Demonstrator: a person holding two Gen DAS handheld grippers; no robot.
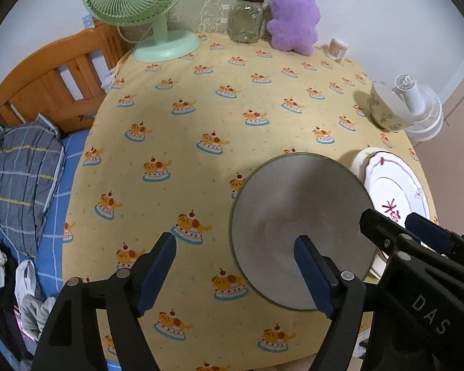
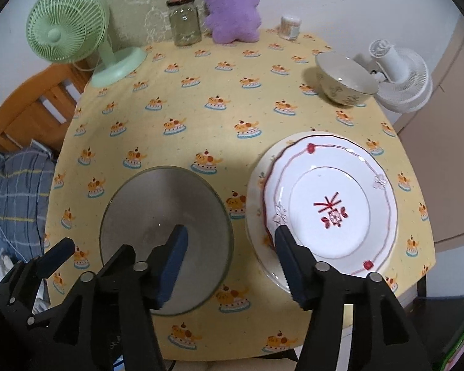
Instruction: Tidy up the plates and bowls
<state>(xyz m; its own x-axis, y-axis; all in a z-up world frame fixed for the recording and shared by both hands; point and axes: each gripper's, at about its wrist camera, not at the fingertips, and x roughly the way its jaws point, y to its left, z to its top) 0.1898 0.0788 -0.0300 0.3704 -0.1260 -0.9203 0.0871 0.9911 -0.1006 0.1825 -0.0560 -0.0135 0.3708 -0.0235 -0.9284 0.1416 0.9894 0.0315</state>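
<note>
On the surface (image 2: 176, 117), the wide bowl (image 2: 167, 241) sits at front left, just beside the two stacked plates (image 2: 331, 204) on its right. The small bowl (image 2: 345, 78) stands behind the plates (well apart), and the jar (image 2: 184, 21) at the back edge.

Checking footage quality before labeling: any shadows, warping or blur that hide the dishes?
Left wrist view: fisheye bends the table edge; the floral bowl casts a shadow leftward; the grey bowl is sharp. Right wrist view: a soft shadow lies beyond the grey bowl; the patterned plate is evenly lit.
</note>
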